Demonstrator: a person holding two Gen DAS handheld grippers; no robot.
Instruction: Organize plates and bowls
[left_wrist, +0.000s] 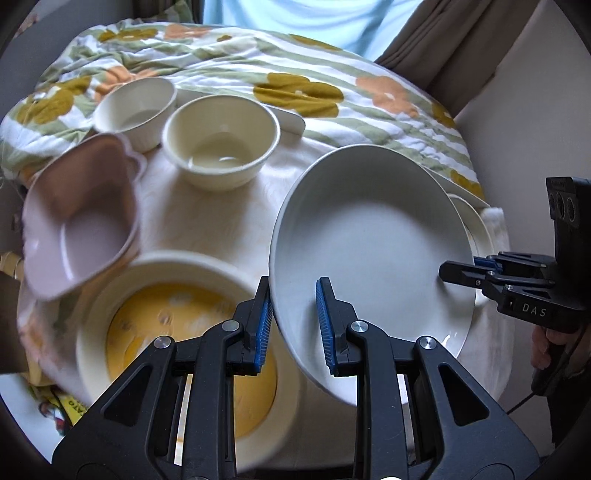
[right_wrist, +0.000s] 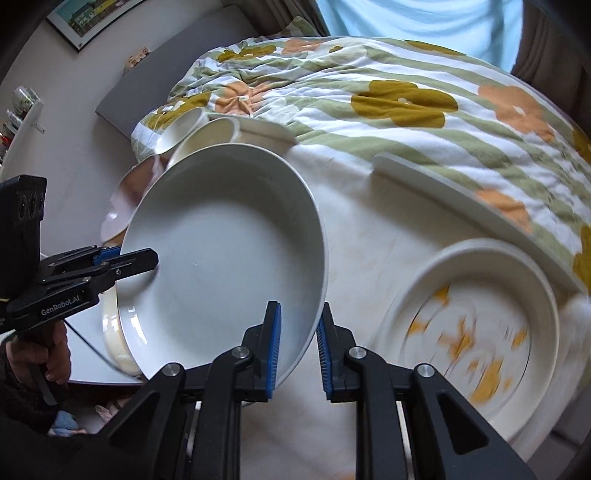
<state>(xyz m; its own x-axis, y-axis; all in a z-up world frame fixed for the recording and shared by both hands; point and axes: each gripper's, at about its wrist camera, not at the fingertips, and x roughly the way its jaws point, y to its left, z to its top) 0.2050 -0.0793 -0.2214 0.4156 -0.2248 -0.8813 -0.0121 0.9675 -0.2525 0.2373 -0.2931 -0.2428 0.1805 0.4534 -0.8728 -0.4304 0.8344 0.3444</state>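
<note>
Both grippers are on the big white plate (left_wrist: 369, 240) and it is tilted, clear of the table (left_wrist: 207, 218). The left gripper (left_wrist: 295, 325) is clenched on the plate's near-left rim, the right gripper (right_wrist: 299, 343) pinches the opposite rim. Toward the table's far edge stand two cream bowls (left_wrist: 221, 144), a pink bowl (left_wrist: 81, 218) sits at the left edge, and a yellow-patterned plate (left_wrist: 177, 325) lies below at the near edge.

Both wrist cameras look steeply down along their own fingers, close over the table (left_wrist: 207, 221). The left views from the plate's (left_wrist: 369, 236) left rim, the right from its right; both share the plate and the flowered blanket (right_wrist: 388, 92).
</note>
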